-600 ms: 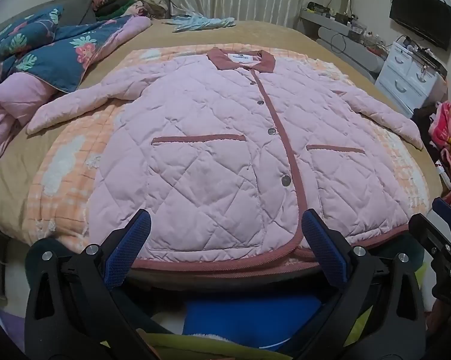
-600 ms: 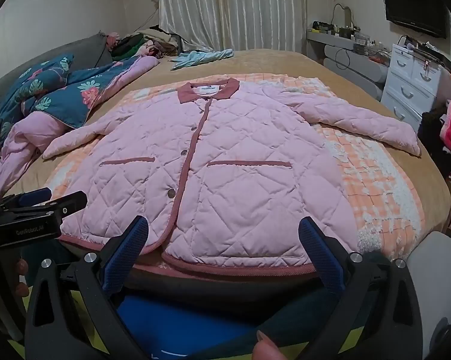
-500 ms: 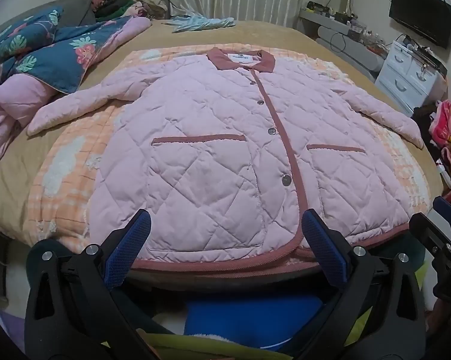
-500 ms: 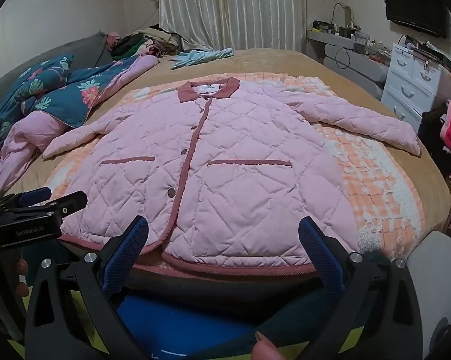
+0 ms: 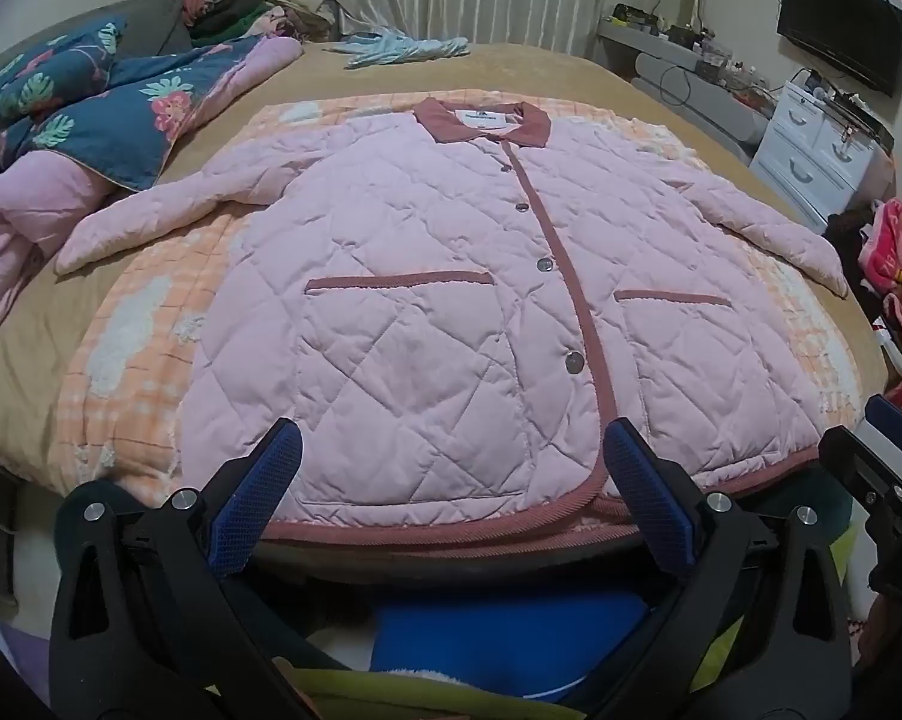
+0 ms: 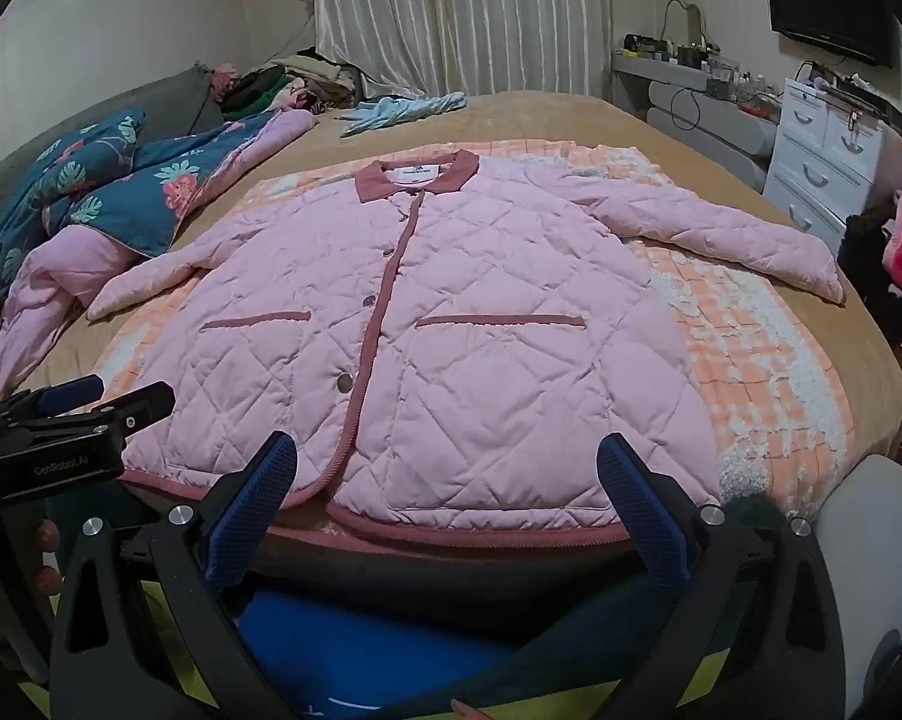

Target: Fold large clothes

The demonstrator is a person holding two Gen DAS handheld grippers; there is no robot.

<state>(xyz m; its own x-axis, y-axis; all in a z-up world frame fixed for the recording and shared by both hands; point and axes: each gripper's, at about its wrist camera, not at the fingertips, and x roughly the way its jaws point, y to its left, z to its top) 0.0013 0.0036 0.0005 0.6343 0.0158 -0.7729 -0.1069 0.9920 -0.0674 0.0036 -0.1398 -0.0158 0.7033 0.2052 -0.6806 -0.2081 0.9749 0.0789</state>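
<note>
- While both grippers hang over the foot of the bed, the pale pink quilted jacket with the dusty-rose collar and trim (image 5: 451, 276) lies flat and face up on an orange-and-white checked fleece blanket (image 5: 132, 360), collar at the far end and hem at the near edge.
- Both sleeves stretch out to the sides, the front is buttoned, and two rose-edged patch pockets (image 5: 402, 282) sit flat; what is inside them, if anything, cannot be told.
- Left gripper (image 5: 451, 480), black with blue ribbed pads, stands with its jaws spread wide, nothing between them, just short of the jacket's hem and tilted down toward it.
- Right gripper (image 6: 447, 480) looks the same: jaws wide apart, empty, poised just short of the hem, further along on the jacket's other pocket side.
- In the right wrist view the left gripper shows at the left edge, clear of the jacket.
- Underneath the blanket runs a tan bedspread (image 6: 571, 114); a navy floral quilt with pink lining (image 5: 108, 120) is heaped on the left, well apart from the jacket body, and a light blue garment (image 6: 402, 108) lies near the far edge.
- Off to the right stands a white chest of drawers (image 6: 823, 162), drawers closed, with small clutter on top too small to name.
</note>
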